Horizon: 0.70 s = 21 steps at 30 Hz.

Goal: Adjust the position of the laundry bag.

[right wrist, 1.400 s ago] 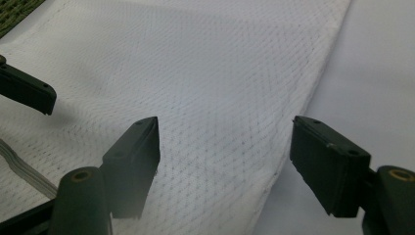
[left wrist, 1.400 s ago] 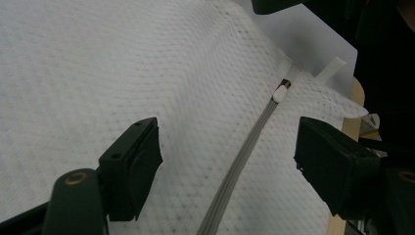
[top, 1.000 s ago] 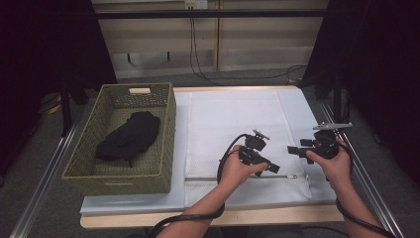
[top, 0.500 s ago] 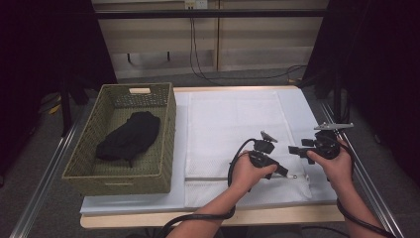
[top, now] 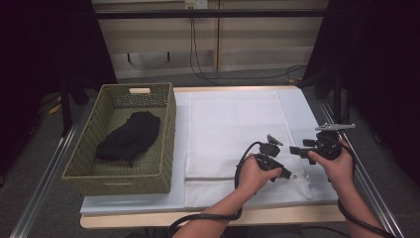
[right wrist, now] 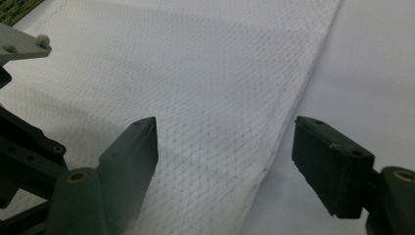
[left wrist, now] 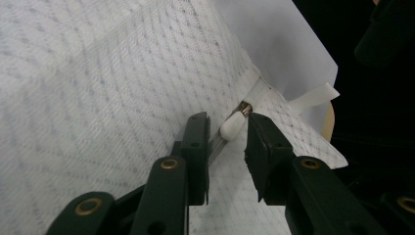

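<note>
Left tool (left wrist: pixel 227 142), jaws just closing, straddles the zipper pull (left wrist: pixel 232 125) (not yet pinched) near the mesh bag's (top: pixel 233 124) bench-edge corner; right tool (right wrist: pixel 225 161) gapes empty.

High view: above, facing forward-down over table (top: pixel 148 210). Gripper views: close, along jaws; all share mesh bag (top: pixel 233 129).

Even overhead light falls on the counter (top: pixel 297 106), bright against dark surroundings. The high view is soft and grainy. The white mesh bag (left wrist: pixel 98 98) blurs nearest the camera.
</note>
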Available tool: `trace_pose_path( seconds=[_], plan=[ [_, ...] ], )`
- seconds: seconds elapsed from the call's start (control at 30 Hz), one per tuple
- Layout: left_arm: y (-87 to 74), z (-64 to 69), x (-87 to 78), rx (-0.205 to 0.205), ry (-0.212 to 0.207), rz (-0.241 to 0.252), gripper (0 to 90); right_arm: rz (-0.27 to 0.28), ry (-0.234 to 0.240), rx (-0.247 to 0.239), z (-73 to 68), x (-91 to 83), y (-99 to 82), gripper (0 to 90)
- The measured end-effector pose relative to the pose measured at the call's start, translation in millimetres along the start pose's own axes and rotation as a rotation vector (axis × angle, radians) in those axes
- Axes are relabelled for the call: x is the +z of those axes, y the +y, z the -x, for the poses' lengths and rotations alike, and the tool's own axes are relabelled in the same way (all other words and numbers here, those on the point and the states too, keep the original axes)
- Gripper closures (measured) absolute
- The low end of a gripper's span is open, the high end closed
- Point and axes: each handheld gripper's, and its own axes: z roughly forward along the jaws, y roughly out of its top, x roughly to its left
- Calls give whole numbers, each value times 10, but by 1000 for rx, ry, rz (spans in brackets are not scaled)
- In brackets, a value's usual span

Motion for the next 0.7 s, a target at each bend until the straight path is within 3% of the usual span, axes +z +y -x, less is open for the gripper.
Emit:
trace_pose_path(
  seconds=[0.07, 0.2, 0.23, 0.37, 0.4, 0.5, 0.53, 0.6, 0.63, 0.7],
  plan=[
    [12, 16, 38, 19, -7, -5, 702, 1, -2, -1, -1, -5, -2, 250],
    [25, 65, 89, 0, -2, 8, 719, 5, -1, -2, 4, -17, -4, 250],
    [33, 54, 91, 23, -2, -8, 728, 8, -2, 0, 7, -26, -3, 250],
    [38, 63, 114, -4, -12, -11, 734, 13, -4, 2, 20, -42, -6, 249],
    [35, 68, 126, 2, -31, 2, 737, 15, -3, 1, 23, -43, -7, 249],
    [36, 84, 130, 1, -21, -7, 771, 16, -6, 1, 22, -45, -7, 248],
    [30, 123, 177, -61, -24, 34, 781, 15, -9, 4, 21, -49, -5, 248],
    [33, 105, 173, -42, -16, 15, 823, 16, -8, 6, 19, -48, -4, 248],
    [41, 66, 155, -5, -21, -19, 823, 15, -9, 3, 19, -49, -3, 248],
    [40, 48, 163, -24, -44, -4, 836, 13, -7, 5, 12, -58, -2, 247]
  ],
)
